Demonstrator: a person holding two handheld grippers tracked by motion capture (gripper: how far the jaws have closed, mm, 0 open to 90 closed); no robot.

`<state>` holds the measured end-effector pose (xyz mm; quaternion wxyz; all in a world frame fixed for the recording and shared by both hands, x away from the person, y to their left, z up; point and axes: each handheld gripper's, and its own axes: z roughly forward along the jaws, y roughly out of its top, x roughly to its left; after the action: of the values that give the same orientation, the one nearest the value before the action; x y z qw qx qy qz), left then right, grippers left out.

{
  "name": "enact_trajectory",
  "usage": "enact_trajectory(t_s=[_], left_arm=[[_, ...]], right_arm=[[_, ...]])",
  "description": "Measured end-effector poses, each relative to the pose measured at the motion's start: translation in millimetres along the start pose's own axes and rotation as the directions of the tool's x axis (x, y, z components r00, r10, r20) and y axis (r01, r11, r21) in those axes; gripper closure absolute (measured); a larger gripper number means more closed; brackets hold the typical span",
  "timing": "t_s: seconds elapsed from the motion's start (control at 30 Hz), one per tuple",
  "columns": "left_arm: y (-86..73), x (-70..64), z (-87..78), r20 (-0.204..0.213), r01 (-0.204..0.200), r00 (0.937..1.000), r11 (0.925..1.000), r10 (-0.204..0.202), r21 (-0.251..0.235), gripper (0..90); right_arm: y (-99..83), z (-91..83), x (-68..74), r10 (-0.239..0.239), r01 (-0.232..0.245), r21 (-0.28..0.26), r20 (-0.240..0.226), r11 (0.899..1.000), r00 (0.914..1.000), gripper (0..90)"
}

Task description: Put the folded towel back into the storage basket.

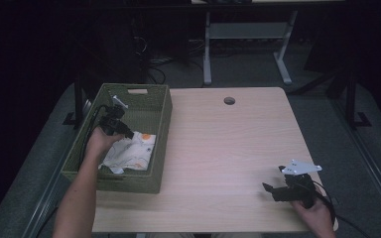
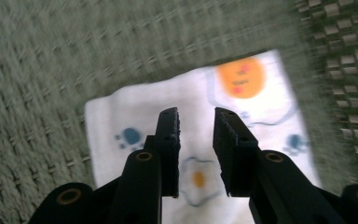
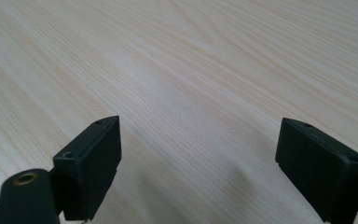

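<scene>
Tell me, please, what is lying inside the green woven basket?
A white printed cloth lies in the basket, with the left gripper just above it, jaws slightly apart. Anything beneath the cloth is covered.

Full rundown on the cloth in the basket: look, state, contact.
The cloth is white fabric printed with fried eggs, an orange round face and small blue paw marks. It lies loosely folded and a little rumpled on the floor of the green woven basket, toward its right wall and near end. The left tongs sit just over it with a narrow gap between the jaws and nothing between them; whether the tips touch the fabric cannot be told.
</scene>
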<state>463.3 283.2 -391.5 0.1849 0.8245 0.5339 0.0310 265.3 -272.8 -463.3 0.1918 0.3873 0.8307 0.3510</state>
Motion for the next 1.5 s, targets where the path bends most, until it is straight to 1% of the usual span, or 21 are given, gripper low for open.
enact_trajectory(t_s=[0.03, 0.07, 0.1, 0.17, 0.23, 0.3, 0.37, 0.43, 0.53, 0.6, 0.63, 0.7, 0.9, 0.97, 1.07, 1.13, 1.23, 1.33, 1.43, 1.47, 1.5], left_arm=[[0.3, -3.1, -3.9, 0.009, -0.005, 0.9999, 0.9999, 0.005, -0.015, 70.9], [-0.3, -8.1, -11.5, 0.017, -0.007, 0.9998, 0.999, 0.008, -0.045, 70.8], [-0.3, -8.1, -11.5, 0.017, -0.007, 0.9998, 0.999, 0.008, -0.045, 70.4], [-2.1, -11.8, -17.3, 0.028, -0.006, 0.9996, 0.998, 0.007, -0.062, 69.9], [-4.3, -16.0, -22.3, 0.028, -0.011, 0.9995, 0.9976, 0.013, -0.068, 68.9], [-6.3, -19.9, -28.7, 0.033, -0.019, 0.9992, 0.9963, 0.022, -0.084, 68.1], [-8.2, -23.1, -35.1, 0.043, -0.021, 0.9987, 0.9944, 0.025, -0.104, 67.9], [-10.3, -26.9, -40.6, 0.038, -0.023, 0.9989, 0.9925, 0.027, -0.12, 67.3], [-13.9, -31.7, -46.9, 0.043, -0.027, 0.9985, 0.9901, 0.033, -0.138, 66.3], [-17.9, -36.2, -52.8, 0.058, -0.026, 0.9977, 0.9866, 0.036, -0.161, 65.6], [-17.9, -36.2, -52.8, 0.058, -0.026, 0.9977, 0.9866, 0.036, -0.161, 65.3], [-20.1, -39.4, -56.7, 0.07, -0.026, 0.9968, 0.9842, 0.038, -0.175, 65.4], [-25.9, -50.5, -64.4, 0.077, -0.039, 0.9955, 0.977, 0.056, -0.21, 63.9], [-27.6, -53.9, -66.0, 0.085, -0.045, 0.9942, 0.9742, 0.066, -0.221, 63.1], [-29.6, -60.0, -68.0, 0.087, -0.057, 0.9931, 0.9715, 0.079, -0.23, 61.8], [-31.0, -65.4, -69.2, 0.092, -0.068, 0.9914, 0.9673, 0.093, -0.244, 61.4], [-31.7, -68.5, -69.3, 0.096, -0.07, 0.9906, 0.9664, 0.097, -0.247, 60.7], [-33.0, -73.9, -69.4, 0.1, -0.079, 0.9891, 0.9637, 0.108, -0.255, 59.9], [-34.4, -78.5, -69.1, 0.119, -0.083, 0.9858, 0.9604, 0.119, -0.266, 59.0], [-35.5, -81.1, -69.4, 0.137, -0.077, 0.9834, 0.9562, 0.119, -0.283, 58.5], [-35.5, -81.1, -69.4, 0.137, -0.077, 0.9834, 0.9562, 0.119, -0.283, 58.4]], right_arm=[[0.3, -0.1, -0.1, 0.001, -0.001, -0.001, -0.002, 1.0, 1.0, 13.9], [0.8, -0.3, -0.1, 0.002, -0.002, -0.002, -0.003, 1.0, 1.0, 13.9], [0.8, -0.3, -0.1, 0.002, -0.002, -0.002, -0.003, 1.0, 1.0, 13.9], [0.8, -0.6, 0.2, 0.003, -0.003, -0.003, -0.007, 1.0, 1.0, 13.9], [0.8, -0.4, -0.1, 0.002, -0.002, -0.002, -0.01, 1.0, 1.0, 13.9], [1.0, -0.3, -0.5, 0.002, -0.002, -0.003, -0.013, 1.0, 0.9999, 13.8], [1.1, 0.3, -1.0, 0.001, -0.001, -0.006, -0.016, 1.0, 0.9999, 13.9], [1.4, 0.8, -1.1, 0.0, 0.0, -0.003, -0.016, 1.0, 0.9999, 13.9], [1.5, 1.7, -1.4, -0.005, 0.005, -0.005, -0.016, 1.0, 0.9999, 13.9], [2.1, 2.1, -1.5, -0.007, 0.007, -0.008, -0.016, 1.0, 0.9999, 13.9], [2.1, 2.1, -1.5, -0.007, 0.007, -0.008, -0.016, 1.0, 0.9999, 13.9], [2.7, 2.1, -1.3, -0.007, 0.006, -0.012, -0.018, 1.0, 0.9998, 13.9], [4.0, 2.7, -0.3, -0.016, 0.016, -0.016, -0.017, 1.0, 0.9997, 13.8], [4.3, 2.6, 0.0, -0.015, 0.015, -0.015, -0.018, 1.0, 0.9997, 13.9], [4.4, 3.2, 0.7, -0.018, 0.018, -0.012, -0.016, 1.0, 0.9997, 13.9], [4.3, 3.1, 0.9, -0.017, 0.017, -0.011, -0.015, 1.0, 0.9997, 13.9], [4.2, 2.7, 0.9, -0.015, 0.014, -0.009, -0.014, 1.0, 0.9998, 13.9], [3.9, 1.8, 1.1, -0.018, 0.018, -0.012, -0.012, 1.0, 0.9998, 13.9], [4.0, 1.5, 1.5, -0.019, 0.019, -0.012, -0.012, 1.0, 0.9997, 13.9], [4.0, 1.5, 1.6, -0.021, 0.021, -0.012, -0.011, 1.0, 0.9997, 13.9], [4.0, 1.5, 1.6, -0.021, 0.021, -0.012, -0.011, 1.0, 0.9997, 13.9]])
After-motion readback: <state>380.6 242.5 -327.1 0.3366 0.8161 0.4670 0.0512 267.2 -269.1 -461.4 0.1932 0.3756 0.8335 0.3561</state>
